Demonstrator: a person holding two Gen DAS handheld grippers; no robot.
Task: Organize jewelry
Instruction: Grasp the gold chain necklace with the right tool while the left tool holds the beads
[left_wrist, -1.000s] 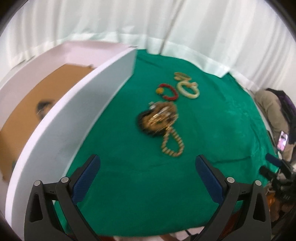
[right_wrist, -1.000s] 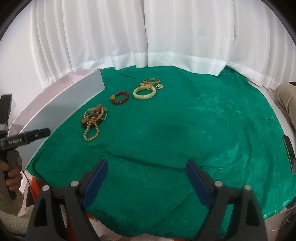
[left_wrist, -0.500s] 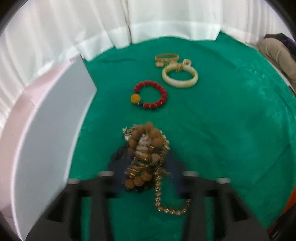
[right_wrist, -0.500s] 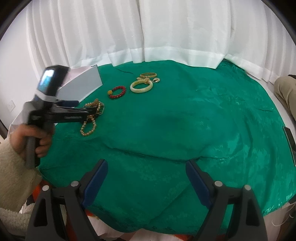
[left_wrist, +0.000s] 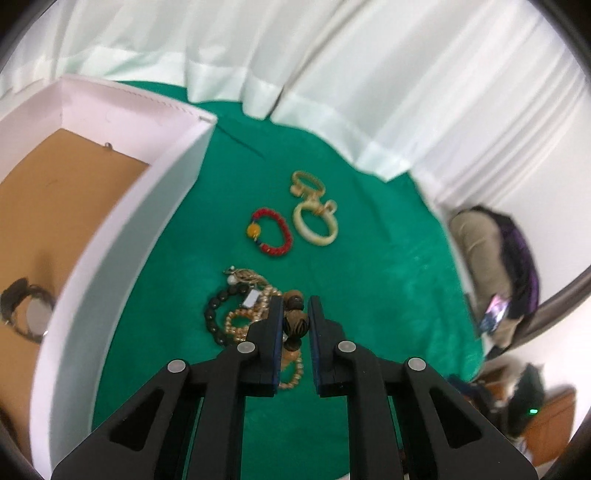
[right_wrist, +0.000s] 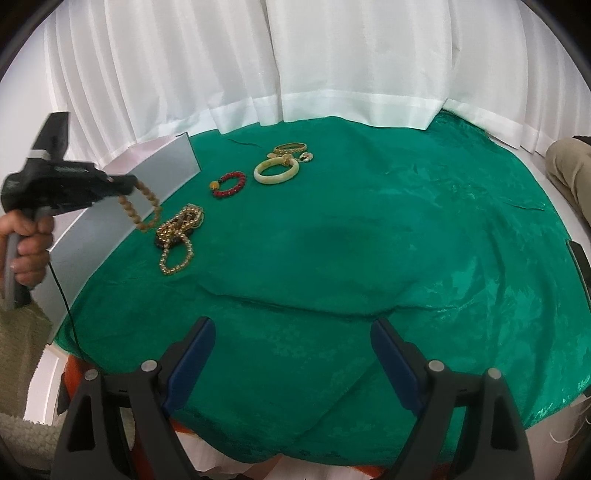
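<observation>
**Left gripper lifts a wooden bead bracelet off the pile**

A second ago the left gripper (left_wrist: 295, 314) was wide open and far back from the jewelry. Now it is over the pile and its jaws are pinched on a wooden bead bracelet (right_wrist: 142, 212). In the right wrist view the bracelet hangs in a loop under the gripper tip, up off the green cloth (right_wrist: 369, 240). A hand (right_wrist: 26, 243) holds the gripper handle.

The rest of the pile (left_wrist: 236, 314) lies on the cloth just under and left of the left gripper. It has a black bead bracelet and gold bead strings. Farther ahead of the gripper lie a red bead bracelet (left_wrist: 271, 232), a cream bangle (left_wrist: 316, 227) and a gold bangle (left_wrist: 306, 181), all apart from the pile.

The white box (left_wrist: 122, 236) stands right beside the left gripper, on its left. A dark round thing already lies on its brown floor.

The right gripper (right_wrist: 291, 354) is spread open with nothing in it, well back from the jewelry.

The step in hand looks like picking one piece out of the pile. Next, the bracelet likely needs to go left over the box wall. It should go high enough that the hanging loop does not catch the wall. Then the jaws can let go.
</observation>
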